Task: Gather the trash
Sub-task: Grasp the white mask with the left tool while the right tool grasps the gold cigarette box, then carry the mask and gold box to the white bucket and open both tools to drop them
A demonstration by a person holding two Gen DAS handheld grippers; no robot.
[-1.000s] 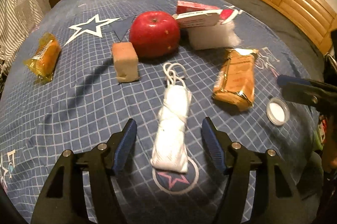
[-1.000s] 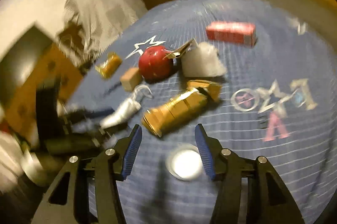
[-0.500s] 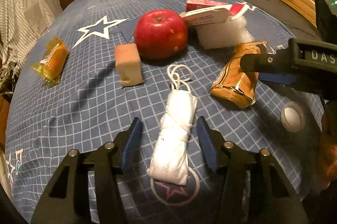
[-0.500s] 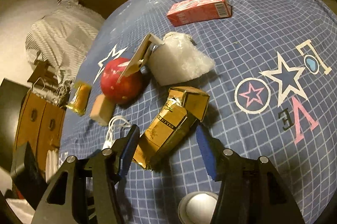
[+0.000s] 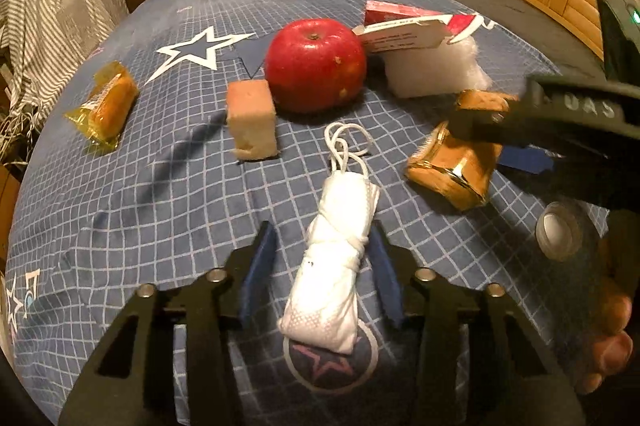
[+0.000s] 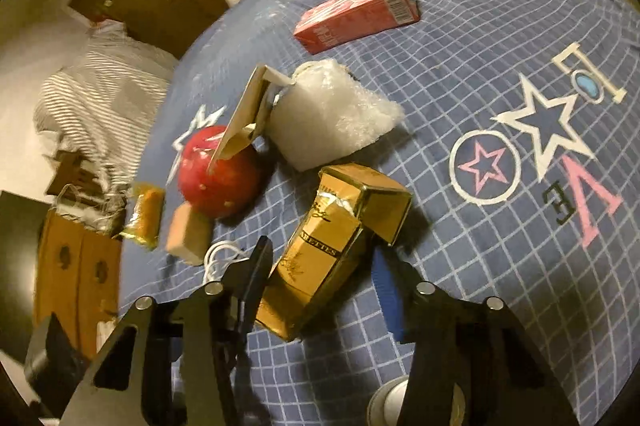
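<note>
- The bed (image 5: 120, 210), under a blue grid cover, shows bare cloth at its left side in the left wrist view and on the starred side in the right wrist view.
- The gold cigarette pack (image 6: 320, 254) lies between the fingers of the released right tongs (image 6: 320, 282).
- The rolled white mask (image 5: 336, 266) lies between the released left tongs (image 5: 320, 274), near the red apple (image 5: 316, 64).

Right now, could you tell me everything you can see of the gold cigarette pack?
The gold cigarette pack is a crumpled, glossy foil-look box with a black printed band, its flip lid bent open. It lies on its side on the blue checked bedspread, between the open fingers of the right gripper; contact with them is unclear.
</note>
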